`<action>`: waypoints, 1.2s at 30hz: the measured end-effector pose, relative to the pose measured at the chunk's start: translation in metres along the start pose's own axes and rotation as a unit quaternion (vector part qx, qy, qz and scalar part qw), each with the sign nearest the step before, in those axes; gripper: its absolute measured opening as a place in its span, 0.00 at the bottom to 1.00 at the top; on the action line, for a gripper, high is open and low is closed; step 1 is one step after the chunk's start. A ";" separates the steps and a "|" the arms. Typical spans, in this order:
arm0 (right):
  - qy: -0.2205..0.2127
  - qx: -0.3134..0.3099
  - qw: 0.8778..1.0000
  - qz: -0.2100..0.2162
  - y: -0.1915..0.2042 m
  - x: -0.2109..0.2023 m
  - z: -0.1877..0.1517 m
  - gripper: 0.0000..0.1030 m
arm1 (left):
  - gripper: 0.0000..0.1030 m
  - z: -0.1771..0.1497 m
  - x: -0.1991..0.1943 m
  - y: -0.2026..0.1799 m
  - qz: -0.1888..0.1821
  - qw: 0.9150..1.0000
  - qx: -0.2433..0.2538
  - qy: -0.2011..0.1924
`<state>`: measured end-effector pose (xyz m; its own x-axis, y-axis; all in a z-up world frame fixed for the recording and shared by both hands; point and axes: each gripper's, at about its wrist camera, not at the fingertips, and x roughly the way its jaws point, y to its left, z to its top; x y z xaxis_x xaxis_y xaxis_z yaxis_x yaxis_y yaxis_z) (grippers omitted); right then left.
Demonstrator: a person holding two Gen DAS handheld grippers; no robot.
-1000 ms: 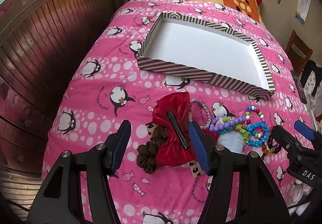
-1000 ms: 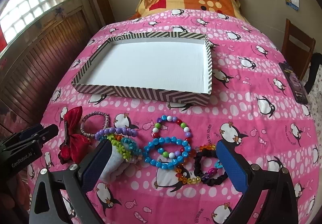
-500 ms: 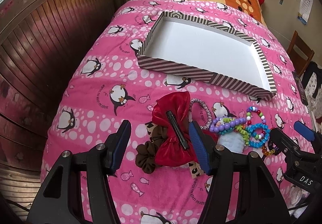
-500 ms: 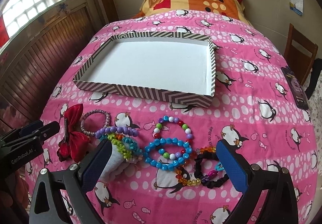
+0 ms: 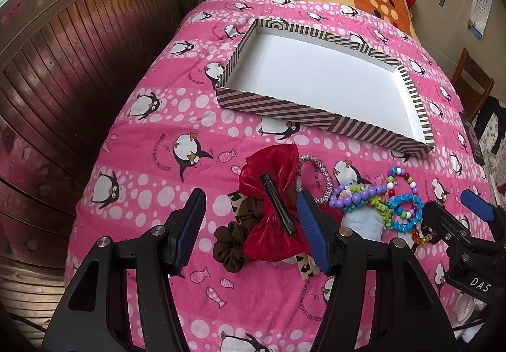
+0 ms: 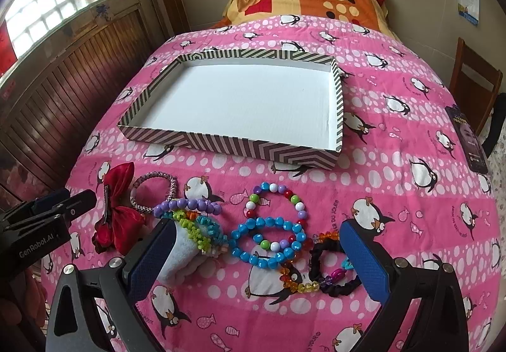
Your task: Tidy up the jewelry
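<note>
I judge the sorting has not started: every piece lies on the bed point(image 6: 395, 143) and the tray point(image 6: 221, 148) holds nothing, so the step in hand is lining up the first pick. Nearest me, my left hand-held gripper point(image 5: 251, 227) is released, its jaws spread wide to either side of the red bow point(image 5: 272, 194); I see no contact, though the right pad hides the bow's edge, so I cannot rule out a touch there. A brown scrunchie point(image 5: 232, 246) sits tucked against the bow's near left side. My right hand-held gripper point(image 6: 257, 252) is also released and holds nothing, its jaws wide around the blue bracelet point(image 6: 267, 241), with an amber bead strand point(image 6: 299, 277) and a black scrunchie point(image 6: 332, 273) just inside the right pad and a pale cloth roll point(image 6: 182, 252) against the left pad. A little farther lie the multicolour bracelet point(image 6: 276, 201), the purple bracelet point(image 6: 188, 205) and a braided band point(image 6: 155, 190) beside the bow. Beyond them all stands the striped tray, well apart from the pile. The next move, as I see it, calls for lowering one gripper, closing on a single piece without snagging its neighbours, then carrying it forward over the tray's near wall.
</note>
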<state>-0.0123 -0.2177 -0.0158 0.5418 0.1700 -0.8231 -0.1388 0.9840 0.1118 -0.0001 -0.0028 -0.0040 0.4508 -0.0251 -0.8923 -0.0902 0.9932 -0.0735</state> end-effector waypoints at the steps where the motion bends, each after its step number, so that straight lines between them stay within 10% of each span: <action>1: 0.001 0.000 1.000 0.000 0.000 0.000 0.000 0.99 | 0.58 0.000 0.000 0.000 -0.002 1.000 -0.002 0.005; 36: 0.009 -0.013 1.000 0.010 0.003 0.005 0.002 0.99 | 0.58 -0.001 0.004 -0.004 0.012 0.999 0.029 -0.037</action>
<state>-0.0083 -0.2137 -0.0188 0.5229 0.1889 -0.8312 -0.1710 0.9786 0.1148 0.0013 -0.0066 -0.0079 0.5140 0.0054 -0.8578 -0.0506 0.9984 -0.0240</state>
